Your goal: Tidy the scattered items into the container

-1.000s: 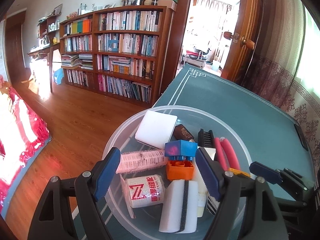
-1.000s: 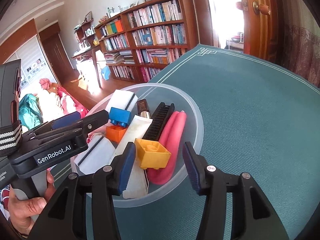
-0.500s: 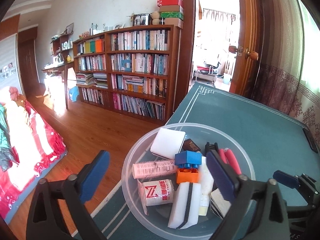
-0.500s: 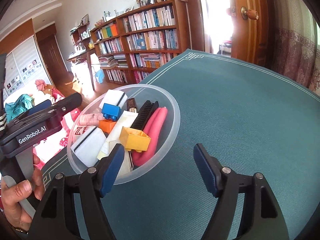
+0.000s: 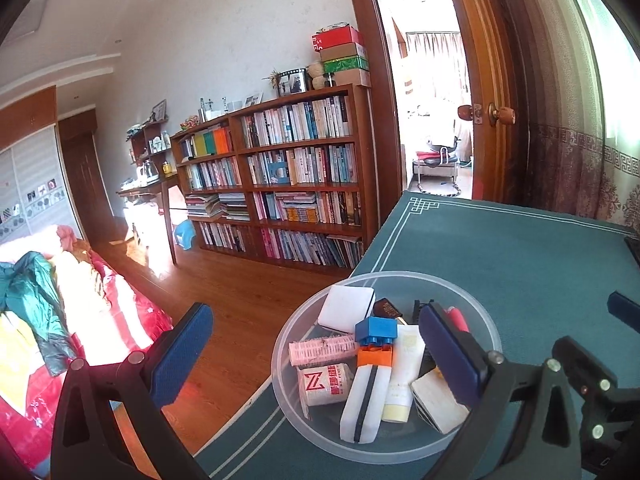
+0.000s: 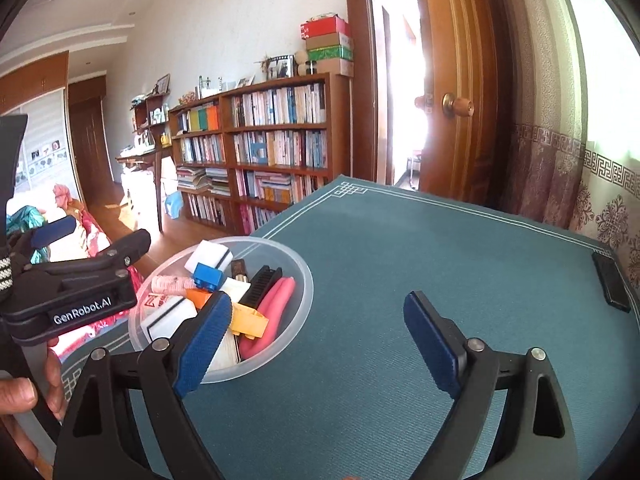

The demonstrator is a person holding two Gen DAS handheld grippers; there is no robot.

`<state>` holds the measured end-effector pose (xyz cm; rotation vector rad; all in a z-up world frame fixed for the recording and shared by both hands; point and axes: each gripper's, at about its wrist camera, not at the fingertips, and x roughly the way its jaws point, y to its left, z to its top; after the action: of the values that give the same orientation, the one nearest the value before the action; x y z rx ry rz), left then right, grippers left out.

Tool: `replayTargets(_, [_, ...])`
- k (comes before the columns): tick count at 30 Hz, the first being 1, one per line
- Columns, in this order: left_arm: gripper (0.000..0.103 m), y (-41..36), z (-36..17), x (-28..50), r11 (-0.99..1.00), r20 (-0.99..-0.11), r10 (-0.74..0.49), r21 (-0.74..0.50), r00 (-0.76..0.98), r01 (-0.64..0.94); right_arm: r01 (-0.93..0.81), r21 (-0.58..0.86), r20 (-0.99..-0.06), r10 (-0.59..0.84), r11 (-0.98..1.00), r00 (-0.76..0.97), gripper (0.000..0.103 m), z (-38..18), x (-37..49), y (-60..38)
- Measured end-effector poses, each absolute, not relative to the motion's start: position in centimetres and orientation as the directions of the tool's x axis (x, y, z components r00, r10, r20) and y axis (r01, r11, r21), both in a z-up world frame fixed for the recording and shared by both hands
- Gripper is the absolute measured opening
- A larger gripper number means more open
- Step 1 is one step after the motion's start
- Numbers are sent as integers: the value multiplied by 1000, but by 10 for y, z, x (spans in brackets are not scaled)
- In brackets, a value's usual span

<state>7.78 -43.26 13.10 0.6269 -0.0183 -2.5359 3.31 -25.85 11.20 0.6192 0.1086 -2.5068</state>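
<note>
Task judged all but finished. Clear plastic bowl (image 5: 384,454) sat near the table's corner, loaded: blue block (image 5: 376,330) atop orange block (image 5: 374,358), white sponge (image 5: 346,308), pink textured roll (image 5: 322,351), wrapped roll with red Z mark (image 5: 322,384), striped white pouch (image 5: 364,400), cream tube (image 5: 404,376). From the right wrist view, also seen inside: black comb (image 6: 262,286), pink-handled tool (image 6: 272,314), yellow block (image 6: 250,322).

Left gripper (image 5: 316,354) held raised near the bowl, jaws spread wide, nothing between them. Right gripper (image 6: 320,340) likewise gaping and empty, above bare cloth just beside the bowl. Hand (image 6: 20,400) seen gripping the left tool's handle.

Nothing loose spotted on the visible cloth except a flat black object (image 6: 610,282) at the far right edge; too small to identify, and could not tell whether it counted among the items to be tidied. Possibly the only piece left.

Surface: teal tablecloth (image 6: 420,264) with pale line border and corner fret. Room: tall wooden bookcase (image 5: 296,184) packed with books, boxes stacked on top; wooden door (image 6: 456,80) ajar; patterned curtain (image 6: 592,196) at right; wood floor; bright bedding (image 5: 48,288) at left.
</note>
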Motion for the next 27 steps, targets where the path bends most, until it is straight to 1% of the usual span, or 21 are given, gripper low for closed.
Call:
replayTargets(5, [103,-425,139,86,-855,-419,-506,129,-754,502,537,88,-389,-526,-839,-757,91,131,42,-245])
replayTargets(6, [103,-422,140,89,-852,-413,-512,131,-753,507,544,91,-383,-534,-834,-754,92,134,44,-243])
replayTargets(7, [103,-421,141,91,-850,-408,-516,132,-753,510,554,96,-382,-544,-827,-747,97,136,44,-243])
replayTargets(10, [103,-417,145,96,-851,-405,-513,126,-757,510,573,117,-383,-569,-811,-728,98,137,44,-242])
replayTargets(15, [103,-411,144,99,-847,-408,-522,148,-749,510,602,151,-433,-600,-784,-673,98,129,41,-245])
replayTargets(16, [103,-410,144,100,-848,-408,-522,152,-749,509,608,159,-446,-606,-778,-659,100,127,39,-247])
replayTargets(17, [103,-408,143,100,-847,-409,-523,156,-748,508,615,170,-463,-614,-770,-640,103,124,37,-249])
replayTargets(22, [103,-406,137,100,-850,-422,-520,170,-742,499,637,244,-552,-645,-731,-528,103,102,30,-261])
replayTargets(27, [103,-412,127,98,-851,-457,-514,169,-726,497,648,288,-568,-671,-705,-478,103,89,31,-267])
